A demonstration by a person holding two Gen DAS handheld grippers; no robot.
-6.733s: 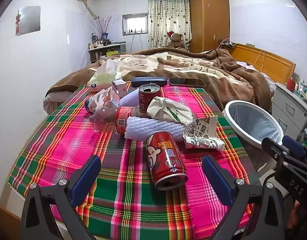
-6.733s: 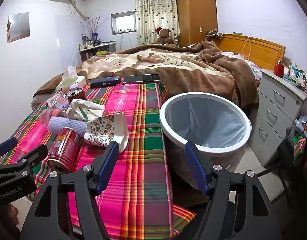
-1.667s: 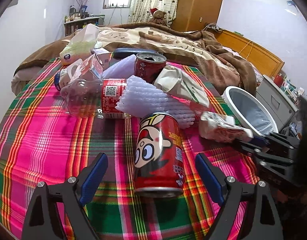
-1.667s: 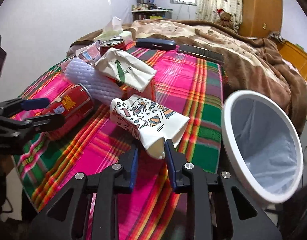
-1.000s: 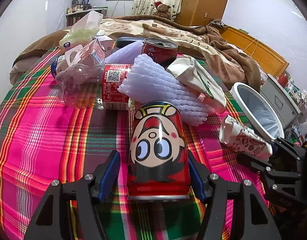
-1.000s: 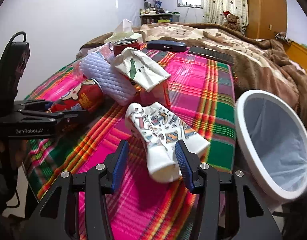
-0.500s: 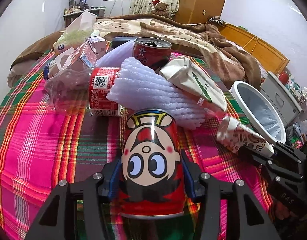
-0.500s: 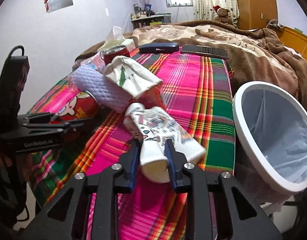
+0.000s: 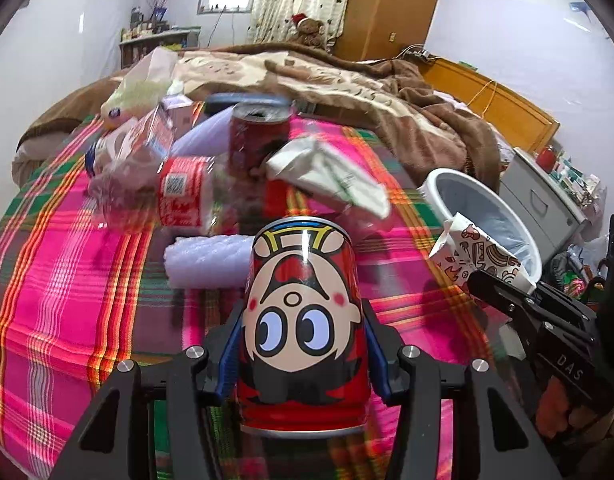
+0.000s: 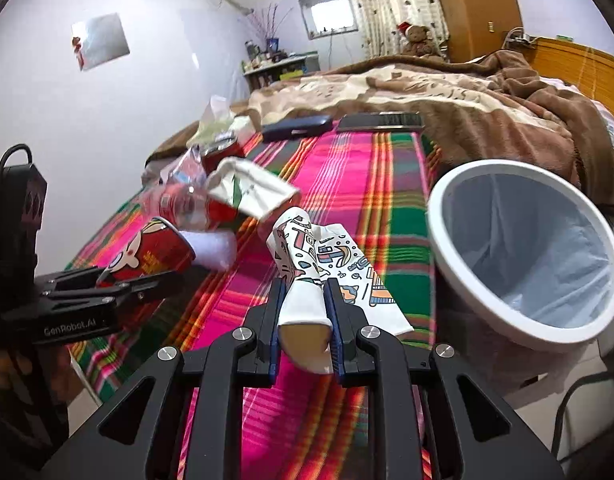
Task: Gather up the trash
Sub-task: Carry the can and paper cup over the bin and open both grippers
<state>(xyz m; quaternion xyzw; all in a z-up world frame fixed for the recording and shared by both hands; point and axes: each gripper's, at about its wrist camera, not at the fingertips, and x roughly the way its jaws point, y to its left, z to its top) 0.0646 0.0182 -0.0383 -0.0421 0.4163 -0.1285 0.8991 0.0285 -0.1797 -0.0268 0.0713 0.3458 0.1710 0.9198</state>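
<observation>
Red cans (image 9: 303, 320): two visible.

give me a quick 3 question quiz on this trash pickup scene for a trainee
1. True or false: the left gripper is shut on the red cartoon can.
2. What is pinched in the right gripper?
A. a clear plastic bottle
B. the crushed patterned paper cup
C. a phone
3. Fill in: the white-rimmed bin stands beside the edge of the plaid ____.

Key:
1. True: both pads press the can's sides.
2. B: the cup is squashed flat between the pads.
3. Cloth.
</observation>
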